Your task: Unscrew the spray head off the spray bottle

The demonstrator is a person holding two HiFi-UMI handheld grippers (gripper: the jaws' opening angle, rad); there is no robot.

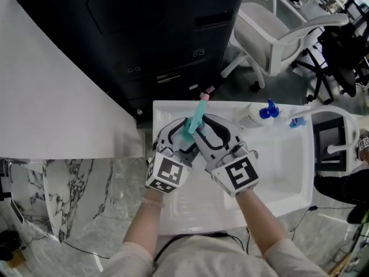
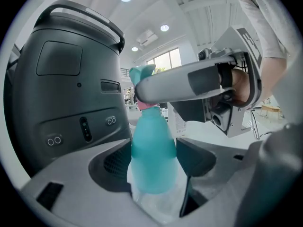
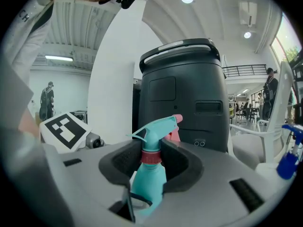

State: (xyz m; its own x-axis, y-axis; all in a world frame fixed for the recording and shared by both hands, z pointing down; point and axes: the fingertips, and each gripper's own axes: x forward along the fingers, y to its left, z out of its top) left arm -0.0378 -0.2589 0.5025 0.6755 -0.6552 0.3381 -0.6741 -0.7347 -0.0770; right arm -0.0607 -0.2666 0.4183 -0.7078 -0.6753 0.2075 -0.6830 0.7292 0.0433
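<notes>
The left gripper (image 2: 152, 161) has its fingers (image 2: 112, 162) clamped on the body of the translucent teal plastic spray bottle (image 2: 152, 148); the right gripper (image 3: 152, 157) comes in from the other side, its dark fingers (image 3: 183, 161) closed on the red screw collar of the teal spray head with a pink nozzle (image 3: 157, 126); the head sits on the bottle. In the head view both grippers meet above the far left part of the white desk (image 1: 288, 175), the bottle held off it. A white bottle with a blue spray head (image 1: 259, 113) lies near the desk's far edge, well apart; a large dark grey cabinet (image 1: 144, 33) stands beyond.
</notes>
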